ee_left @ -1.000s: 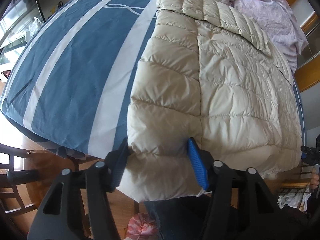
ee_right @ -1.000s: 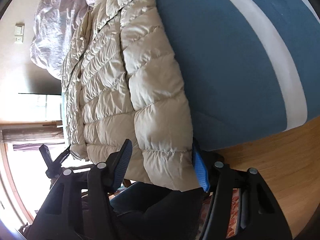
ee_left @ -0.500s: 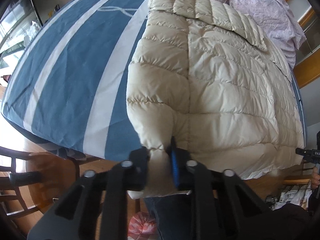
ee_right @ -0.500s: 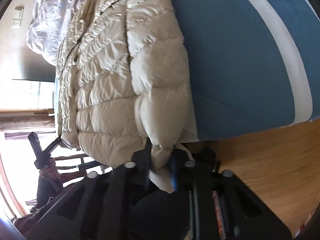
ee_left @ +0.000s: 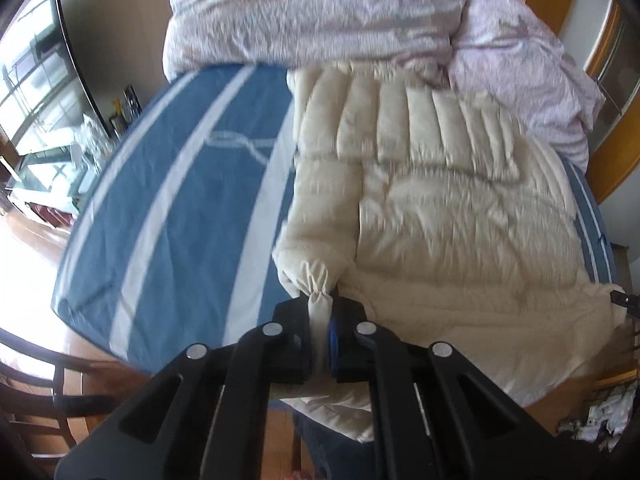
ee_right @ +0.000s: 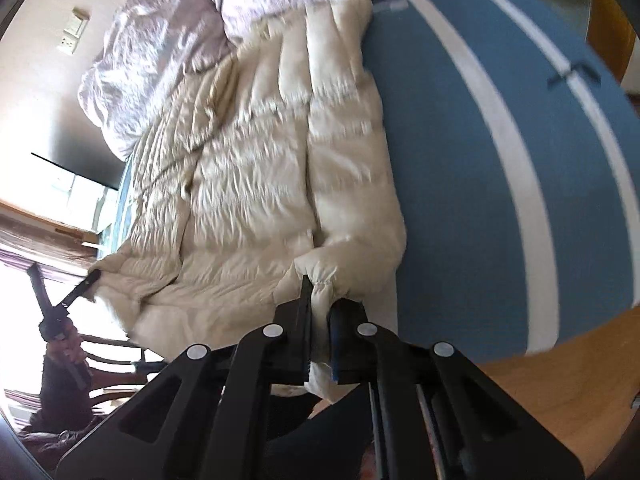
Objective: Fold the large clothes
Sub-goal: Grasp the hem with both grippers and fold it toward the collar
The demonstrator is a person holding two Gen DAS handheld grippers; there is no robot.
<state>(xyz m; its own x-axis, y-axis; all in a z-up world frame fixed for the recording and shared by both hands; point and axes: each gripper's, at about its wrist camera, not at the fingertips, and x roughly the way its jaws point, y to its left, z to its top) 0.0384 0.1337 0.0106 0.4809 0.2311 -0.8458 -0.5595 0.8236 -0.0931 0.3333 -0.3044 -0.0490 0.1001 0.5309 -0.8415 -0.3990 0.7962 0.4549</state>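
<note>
On the blue striped bed point(ee_left: 168, 216), the cream jacket point(ee_left: 460, 216) stretches lengthwise away from both grippers; left gripper point(ee_left: 320, 322) and right gripper point(ee_right: 320, 322) each pinch its near hem.

Down jacket point(ee_left: 440, 216): cream quilted cloth, puffy, faint sheen. Bed sheet point(ee_left: 180, 216): matt blue cloth, white stripes. Duvet point(ee_left: 320, 8), top of frame: crumpled pale pink cloth. Left gripper point(ee_left: 320, 332): matt black plastic, silver metal rivets. Floor point(ee_right: 560, 400): smooth wood.
</note>
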